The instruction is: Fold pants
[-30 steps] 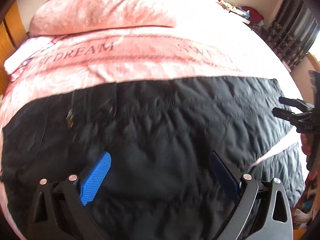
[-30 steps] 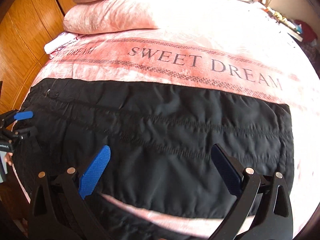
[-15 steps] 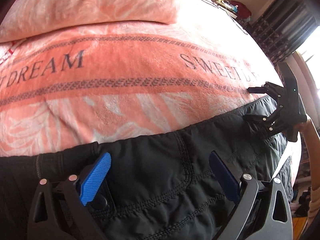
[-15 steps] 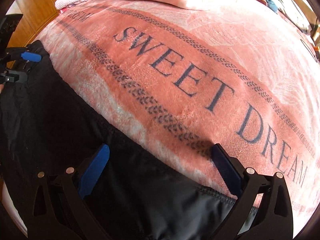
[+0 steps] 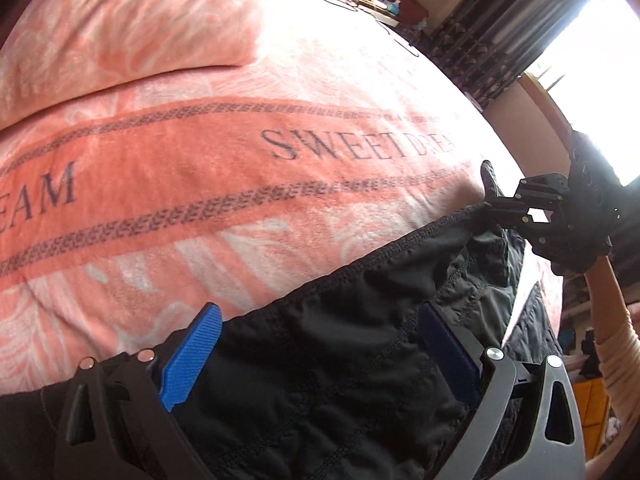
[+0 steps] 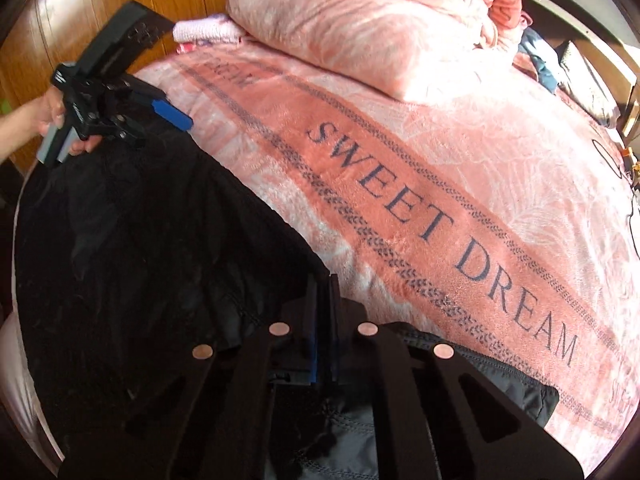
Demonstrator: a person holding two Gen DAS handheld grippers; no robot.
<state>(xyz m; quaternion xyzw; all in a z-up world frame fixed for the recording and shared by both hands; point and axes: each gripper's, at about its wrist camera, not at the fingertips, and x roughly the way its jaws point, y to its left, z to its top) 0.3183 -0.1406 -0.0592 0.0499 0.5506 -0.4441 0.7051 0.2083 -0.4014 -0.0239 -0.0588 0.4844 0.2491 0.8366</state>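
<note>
Black quilted pants point(image 5: 360, 344) lie across the near side of a pink bed, also seen in the right wrist view point(image 6: 140, 264). My left gripper point(image 5: 320, 344) is open, its blue pads point(image 5: 192, 356) straddling the pants' far edge near the waist end. It shows at the left of the right wrist view point(image 6: 168, 114). My right gripper point(image 6: 322, 320) is shut on the pants' far edge at the leg end. In the left wrist view my right gripper point(image 5: 490, 196) pinches that edge and lifts the fabric slightly.
The pink blanket point(image 6: 440, 200) printed "SWEET DREAM" covers the bed beyond the pants. Pink pillows point(image 6: 360, 28) lie at the head. A wooden wardrobe point(image 6: 100, 0) stands at the left. Dark curtains point(image 5: 500, 40) and a bright window are at the right.
Both grippers have moved forward to the pants' far edge. My right gripper has closed on that edge and raised it a little. My left gripper stays open.
</note>
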